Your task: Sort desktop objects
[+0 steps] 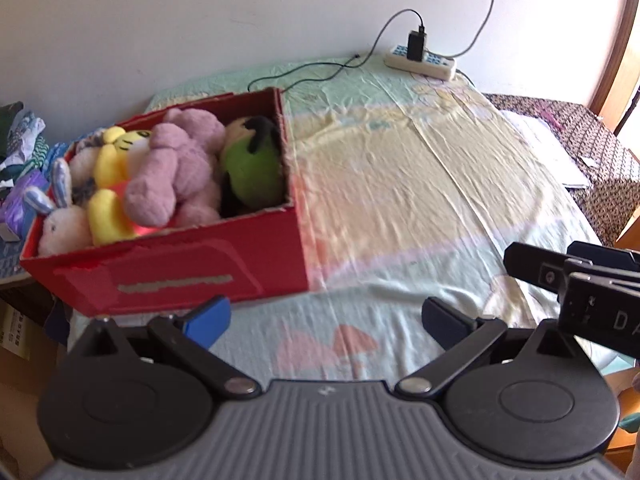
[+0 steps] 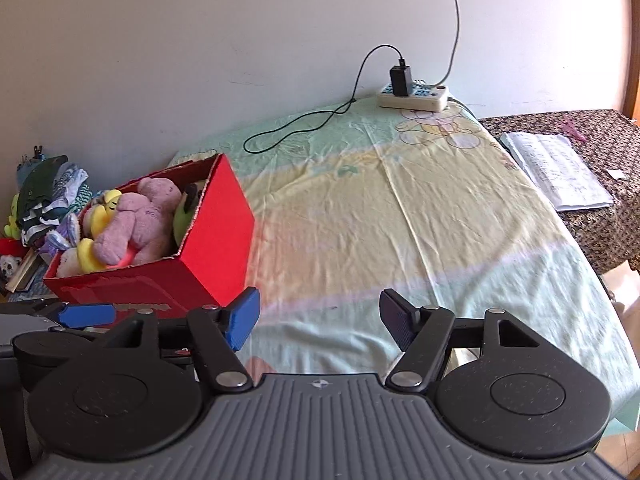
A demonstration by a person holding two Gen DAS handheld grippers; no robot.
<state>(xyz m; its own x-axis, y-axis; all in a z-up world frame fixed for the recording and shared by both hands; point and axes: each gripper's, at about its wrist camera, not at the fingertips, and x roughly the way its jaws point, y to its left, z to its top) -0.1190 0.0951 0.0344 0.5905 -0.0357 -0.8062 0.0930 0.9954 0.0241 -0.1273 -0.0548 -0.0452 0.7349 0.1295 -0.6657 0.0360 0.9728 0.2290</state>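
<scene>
Papers [image 2: 558,172] on a dark patterned cover at the far right show clearly only in the right wrist view, as does a heap of clothes [image 2: 48,196] beyond the box on the left. The left wrist view looks deeper into the red cardboard box [image 1: 192,268], which sits at the left of the pastel bed sheet [image 1: 400,184] and is packed with soft toys: a purple plush [image 1: 176,172] in the middle, a green plush [image 1: 250,168] at its right end, a yellow plush [image 1: 110,184] and a white bunny [image 1: 66,224] at its left. A white power strip [image 2: 414,96] with a black charger [image 2: 401,80] plugged in lies at the far edge against the wall, in both views.

The left gripper [image 1: 326,318] has its fingers spread wide with nothing between them, its left pad [image 1: 210,320] just in front of the box's near wall. The right gripper [image 2: 320,322] is likewise wide apart and holds nothing, above bare sheet to the right of the box.
</scene>
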